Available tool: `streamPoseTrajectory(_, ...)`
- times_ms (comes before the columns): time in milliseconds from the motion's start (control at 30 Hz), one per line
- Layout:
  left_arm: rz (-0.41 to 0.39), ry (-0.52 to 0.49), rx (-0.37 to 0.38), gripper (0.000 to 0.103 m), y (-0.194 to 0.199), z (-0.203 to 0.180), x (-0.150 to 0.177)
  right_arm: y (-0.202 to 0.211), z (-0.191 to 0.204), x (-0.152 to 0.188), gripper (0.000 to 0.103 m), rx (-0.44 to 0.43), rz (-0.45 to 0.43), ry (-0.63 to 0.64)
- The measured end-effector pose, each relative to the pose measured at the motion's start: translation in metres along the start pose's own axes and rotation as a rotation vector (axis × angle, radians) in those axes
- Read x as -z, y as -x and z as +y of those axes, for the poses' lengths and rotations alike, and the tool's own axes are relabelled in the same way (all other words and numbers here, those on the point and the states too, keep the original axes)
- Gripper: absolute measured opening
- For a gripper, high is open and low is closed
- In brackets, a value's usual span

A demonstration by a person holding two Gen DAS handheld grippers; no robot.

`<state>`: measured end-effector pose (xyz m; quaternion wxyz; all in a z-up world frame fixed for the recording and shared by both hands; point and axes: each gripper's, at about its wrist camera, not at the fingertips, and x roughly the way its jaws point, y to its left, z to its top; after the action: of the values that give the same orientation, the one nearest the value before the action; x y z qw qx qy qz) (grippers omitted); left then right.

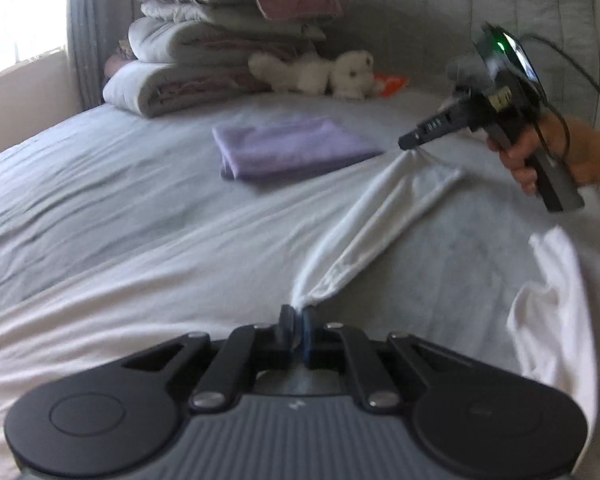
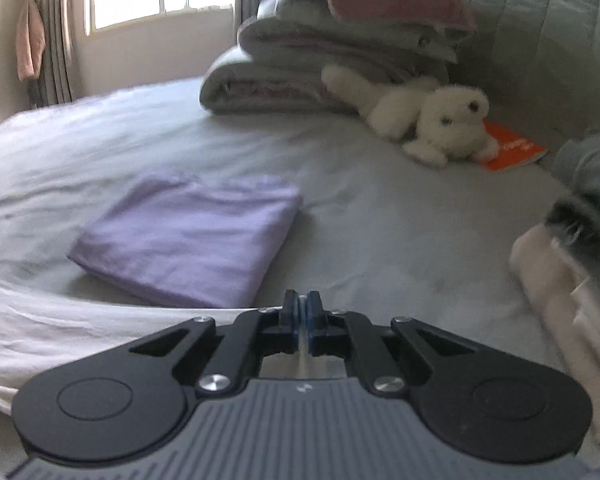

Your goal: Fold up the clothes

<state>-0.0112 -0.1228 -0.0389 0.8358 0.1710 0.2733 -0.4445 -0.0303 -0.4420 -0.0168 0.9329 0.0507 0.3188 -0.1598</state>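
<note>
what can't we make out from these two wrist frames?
- White garment: what kind; only a stretched strip shows, the rest runs off the left wrist view's edge.
- Right hand-held gripper: its grip; in its own view its body hides the cloth.
- Orange booklet: print too blurred.
- Clothes pile: cut by the right edge.

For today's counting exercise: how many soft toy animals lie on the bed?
1: a fluffy white plush animal at the bed's head, beside the stacked bedding. Others may be hidden behind it.
</note>
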Motion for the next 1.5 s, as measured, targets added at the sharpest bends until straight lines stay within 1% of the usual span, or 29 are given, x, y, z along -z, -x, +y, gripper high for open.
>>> streamPoseTrajectory(67, -0.004, -0.003, -0.003, 0.011, 0.000, -0.002, 0.000, -0.004, -0.002, 0.001, 0.008, 0.002, 0.028, -0.028)
streamPoseTrajectory(133, -0.008, 0.002, 0.000, 0.025, 0.003, -0.002, -0.002, 0.000, -0.007, -0.002, 0.018, 0.004, 0.037, -0.063)
streamPoseTrajectory(167, -0.010, -0.002, 0.006, 0.028, 0.005, -0.003, -0.001, 0.005, -0.011, -0.005, 0.023, 0.007, 0.035, -0.086)
streamPoseTrajectory(200, -0.009, -0.017, 0.003, 0.030, 0.006, -0.005, 0.000, 0.011, -0.016, -0.007, 0.037, 0.010, 0.032, -0.109)
streamPoseTrajectory(233, -0.008, -0.033, 0.000, 0.030, 0.007, -0.007, 0.002, 0.018, -0.021, -0.009, 0.042, 0.006, 0.037, -0.140)
streamPoseTrajectory(300, -0.006, -0.054, -0.006, 0.031, 0.009, -0.010, 0.004, 0.029, -0.031, -0.010, 0.042, -0.006, 0.067, -0.196)
streamPoseTrajectory(400, -0.005, -0.061, -0.021, 0.031, 0.011, -0.011, 0.004, 0.042, -0.037, -0.004, 0.042, -0.015, 0.166, -0.245)
streamPoseTrajectory(500, -0.001, -0.063, -0.040, 0.031, 0.011, -0.012, 0.004, 0.044, -0.032, 0.007, 0.042, -0.052, 0.258, -0.286)
streamPoseTrajectory(533, 0.000, -0.063, -0.046, 0.030, 0.010, -0.013, 0.004, 0.041, -0.028, 0.010, 0.040, -0.068, 0.280, -0.294)
streamPoseTrajectory(567, 0.002, -0.064, -0.051, 0.028, 0.010, -0.014, 0.004, 0.037, -0.022, 0.012, 0.033, -0.056, 0.288, -0.273)
streamPoseTrajectory(600, 0.006, -0.068, -0.055, 0.015, 0.009, -0.015, 0.004, 0.034, -0.016, 0.013, 0.013, -0.037, 0.293, -0.246)
streamPoseTrajectory(633, 0.011, -0.071, -0.062, 0.002, 0.009, -0.016, 0.003, 0.030, -0.010, 0.015, 0.008, -0.019, 0.298, -0.220)
streamPoseTrajectory(667, 0.012, -0.073, -0.077, 0.002, 0.010, -0.017, 0.002, 0.030, -0.005, 0.015, 0.008, -0.007, 0.292, -0.193)
streamPoseTrajectory(733, 0.003, -0.070, -0.082, 0.002, 0.015, -0.018, 0.001, 0.035, -0.001, 0.012, 0.006, 0.006, 0.279, -0.173)
streamPoseTrajectory(800, -0.003, -0.076, -0.081, 0.002, 0.020, -0.020, 0.000, 0.043, -0.001, 0.010, 0.006, 0.030, 0.266, -0.152)
streamPoseTrajectory(867, 0.009, -0.087, -0.072, 0.002, 0.022, -0.021, 0.001, 0.048, -0.002, 0.009, 0.006, 0.066, 0.271, -0.117)
streamPoseTrajectory(967, 0.043, -0.112, -0.065, 0.002, 0.018, -0.024, 0.007, 0.048, -0.009, 0.014, 0.006, 0.057, 0.329, -0.112)
streamPoseTrajectory(1033, 0.040, -0.112, -0.067, 0.002, 0.018, -0.024, 0.009, 0.043, -0.009, 0.019, 0.006, 0.053, 0.363, -0.104)
streamPoseTrajectory(1100, 0.043, -0.101, -0.057, 0.004, 0.020, -0.024, 0.007, 0.041, -0.009, 0.018, 0.008, 0.053, 0.366, -0.108)
streamPoseTrajectory(1133, 0.040, -0.098, -0.047, 0.007, 0.023, -0.024, 0.007, 0.041, -0.009, 0.017, 0.016, 0.054, 0.361, -0.115)
streamPoseTrajectory(1200, 0.041, -0.104, -0.032, 0.011, 0.026, -0.025, 0.007, 0.041, -0.011, 0.015, 0.022, 0.058, 0.350, -0.132)
streamPoseTrajectory(1233, 0.040, -0.110, -0.036, 0.015, 0.029, -0.025, 0.007, 0.042, -0.009, 0.014, 0.025, 0.066, 0.340, -0.127)
streamPoseTrajectory(1267, 0.039, -0.113, -0.041, 0.018, 0.031, -0.025, 0.008, 0.042, -0.007, 0.013, 0.026, 0.076, 0.329, -0.118)
streamPoseTrajectory(1333, 0.039, -0.113, -0.056, 0.029, 0.035, -0.024, 0.009, 0.043, -0.003, 0.010, 0.032, 0.089, 0.307, -0.102)
streamPoseTrajectory(1400, 0.040, -0.095, -0.077, 0.029, 0.041, -0.018, 0.009, 0.045, 0.002, 0.007, 0.034, 0.076, 0.284, -0.091)
streamPoseTrajectory(1500, 0.045, -0.043, -0.127, 0.031, 0.051, -0.004, 0.009, 0.045, 0.013, 0.003, 0.035, 0.035, 0.263, -0.076)
